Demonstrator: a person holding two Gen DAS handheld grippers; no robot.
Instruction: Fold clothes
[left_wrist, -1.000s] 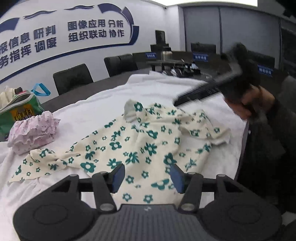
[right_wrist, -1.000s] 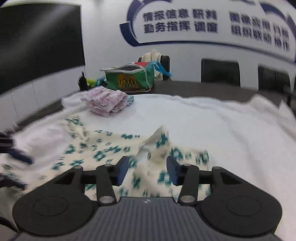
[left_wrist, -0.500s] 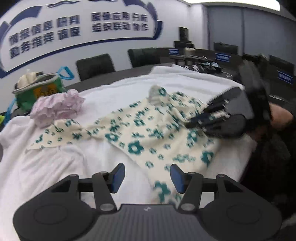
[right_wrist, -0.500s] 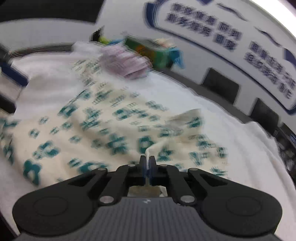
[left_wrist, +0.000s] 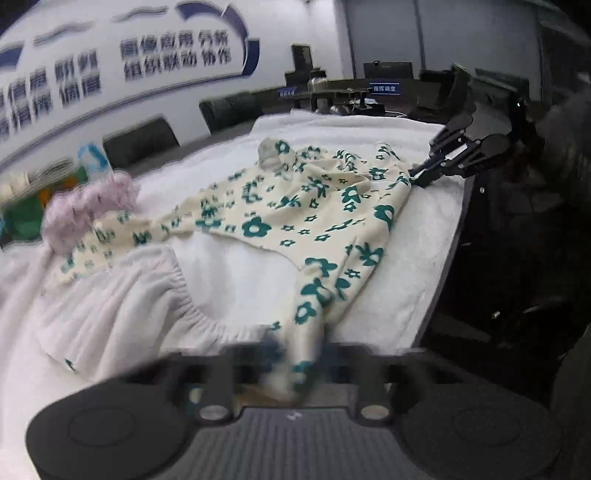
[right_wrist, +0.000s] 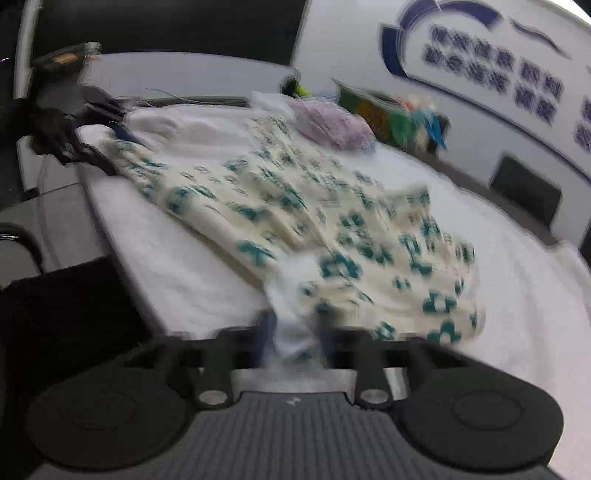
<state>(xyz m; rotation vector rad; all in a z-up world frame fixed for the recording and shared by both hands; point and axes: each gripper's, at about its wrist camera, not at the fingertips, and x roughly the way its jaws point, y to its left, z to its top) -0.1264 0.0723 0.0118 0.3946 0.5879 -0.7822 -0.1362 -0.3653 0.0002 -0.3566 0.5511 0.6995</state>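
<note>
Left wrist view: your left tongs (left_wrist: 295, 354) and right tongs (left_wrist: 415, 173) each pinch the floral garment (left_wrist: 295, 206), stretched across the white-covered tabletop (left_wrist: 240, 280). No fold made yet; all folding remains.

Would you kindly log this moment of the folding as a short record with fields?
garment: floral garment, cream with teal flowers, spread unfolded on the white cover
left hand-held gripper: garment edge lies between its fingers; blur hides whether they are shut
right hand-held gripper: cloth between its fingers; grip also blurred
nearby: pink ruffled garment at the floral garment's far end
background: green bag behind the pink garment
fold: none made yet
</note>
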